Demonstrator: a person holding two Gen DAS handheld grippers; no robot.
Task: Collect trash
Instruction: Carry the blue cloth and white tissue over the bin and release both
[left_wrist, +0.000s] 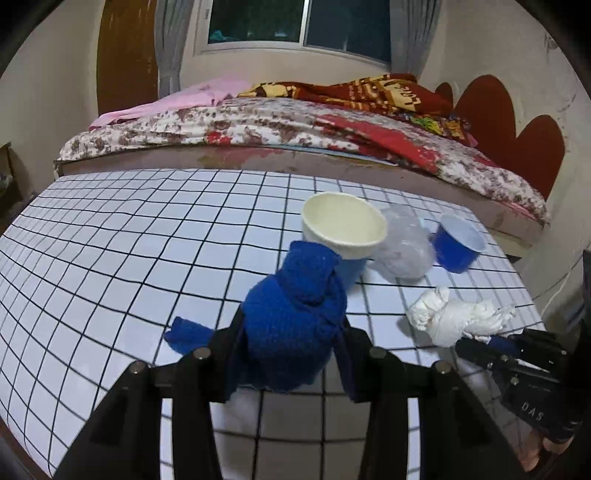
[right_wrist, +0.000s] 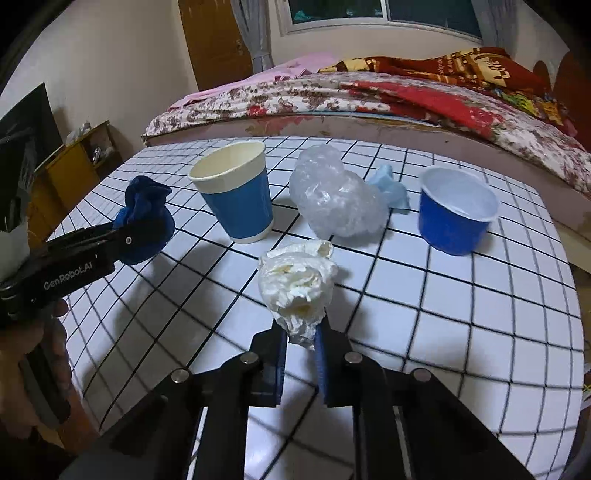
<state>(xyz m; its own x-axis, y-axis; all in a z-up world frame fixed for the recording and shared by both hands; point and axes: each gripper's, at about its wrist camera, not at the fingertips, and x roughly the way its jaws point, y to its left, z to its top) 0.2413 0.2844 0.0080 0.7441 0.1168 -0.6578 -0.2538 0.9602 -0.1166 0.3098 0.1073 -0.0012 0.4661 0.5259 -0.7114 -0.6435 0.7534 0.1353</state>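
My left gripper is shut on a balled blue knitted cloth, held above the checked table; it also shows in the right wrist view. My right gripper is shut on a crumpled white tissue, seen at the right of the left wrist view. On the table stand a tall blue paper cup, a crumpled clear plastic wad, a light blue scrap and a short blue cup.
The table has a white cover with a black grid. A bed with floral and red blankets runs behind its far edge. A wooden shelf stands at the left.
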